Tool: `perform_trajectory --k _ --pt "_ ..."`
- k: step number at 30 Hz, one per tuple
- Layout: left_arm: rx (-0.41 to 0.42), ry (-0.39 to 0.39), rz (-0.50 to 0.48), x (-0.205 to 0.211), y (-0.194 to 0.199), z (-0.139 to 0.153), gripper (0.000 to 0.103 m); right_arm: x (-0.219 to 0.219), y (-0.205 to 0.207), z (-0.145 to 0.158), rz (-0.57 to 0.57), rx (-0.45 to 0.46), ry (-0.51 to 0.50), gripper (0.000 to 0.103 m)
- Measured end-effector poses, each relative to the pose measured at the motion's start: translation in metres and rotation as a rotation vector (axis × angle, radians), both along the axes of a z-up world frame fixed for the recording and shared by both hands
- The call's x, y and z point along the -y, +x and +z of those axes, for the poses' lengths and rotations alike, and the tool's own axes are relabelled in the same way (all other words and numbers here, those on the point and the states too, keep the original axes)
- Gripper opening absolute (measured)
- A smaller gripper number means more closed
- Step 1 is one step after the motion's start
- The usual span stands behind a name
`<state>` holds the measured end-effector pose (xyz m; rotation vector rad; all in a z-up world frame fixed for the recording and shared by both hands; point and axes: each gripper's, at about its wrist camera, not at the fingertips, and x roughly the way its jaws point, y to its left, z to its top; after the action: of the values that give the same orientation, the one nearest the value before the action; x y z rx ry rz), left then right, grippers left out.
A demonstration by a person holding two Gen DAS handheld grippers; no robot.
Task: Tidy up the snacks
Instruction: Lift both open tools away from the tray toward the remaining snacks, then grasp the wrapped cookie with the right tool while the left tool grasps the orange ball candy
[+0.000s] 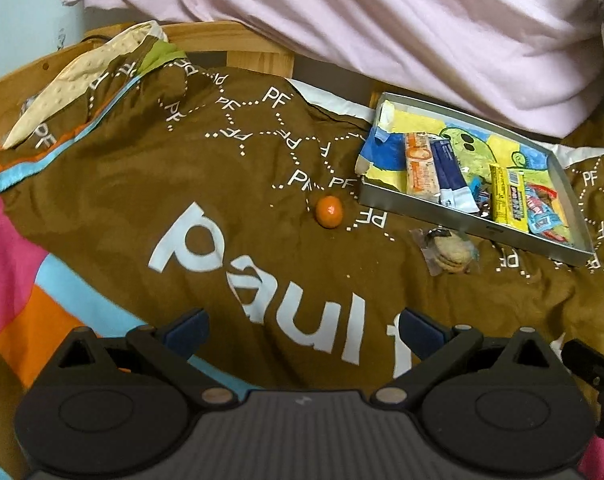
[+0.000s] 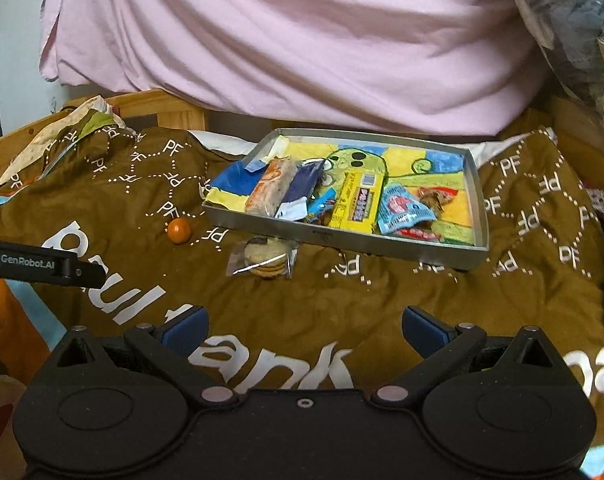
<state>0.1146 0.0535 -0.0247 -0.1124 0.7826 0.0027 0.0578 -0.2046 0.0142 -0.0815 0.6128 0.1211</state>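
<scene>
Snacks fill a metal tray (image 2: 478, 216) on a brown blanket (image 2: 382, 304) spread over the bed: an orange bar (image 2: 270, 190), a blue packet (image 2: 300, 192), a yellow bar (image 2: 358, 202) and a light-blue wrapper (image 2: 402, 210). A bagged cookie pack (image 2: 264, 262) lies on the blanket, touching the tray's near rim, and an orange ball (image 2: 179, 230) sits further left. Left tool (image 1: 302, 330) and right tool (image 2: 304, 328) both hover over the blanket, jaws spread wide, gripping nothing.

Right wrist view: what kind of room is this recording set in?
Most likely a bedroom: a brown printed blanket spread over a wooden bed frame, with pink bedding piled behind the snack tray.
</scene>
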Motion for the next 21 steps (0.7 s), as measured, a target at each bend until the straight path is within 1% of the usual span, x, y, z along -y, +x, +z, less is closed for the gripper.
perform_trajectory --k 2,5,7,9,13,15,21 --pt "0.001 0.025 -0.019 0.001 0.006 0.0 0.103 -0.003 0.006 0.0 0.023 0.01 -0.023 0.102" --pt "0.006 0.063 -0.081 0.001 0.019 0.0 0.103 -0.007 0.013 0.0 0.054 0.046 -0.055 0.102" --pt "0.032 0.104 -0.088 0.001 0.03 0.0 0.103 -0.009 0.019 -0.001 0.07 0.069 -0.058 0.102" --pt "0.054 0.117 -0.087 0.0 0.042 -0.001 0.103 -0.011 0.028 -0.004 0.096 0.087 -0.058 0.102" --pt "0.091 0.091 -0.105 -0.005 0.068 -0.007 0.103 -0.02 0.048 -0.015 0.148 0.121 -0.082 0.102" --pt "0.109 0.085 -0.109 -0.007 0.079 -0.011 0.103 -0.025 0.059 -0.023 0.156 0.121 -0.09 0.102" --pt "0.138 0.051 -0.168 -0.012 0.109 -0.028 0.103 -0.034 0.088 -0.047 0.148 0.059 -0.086 0.102"
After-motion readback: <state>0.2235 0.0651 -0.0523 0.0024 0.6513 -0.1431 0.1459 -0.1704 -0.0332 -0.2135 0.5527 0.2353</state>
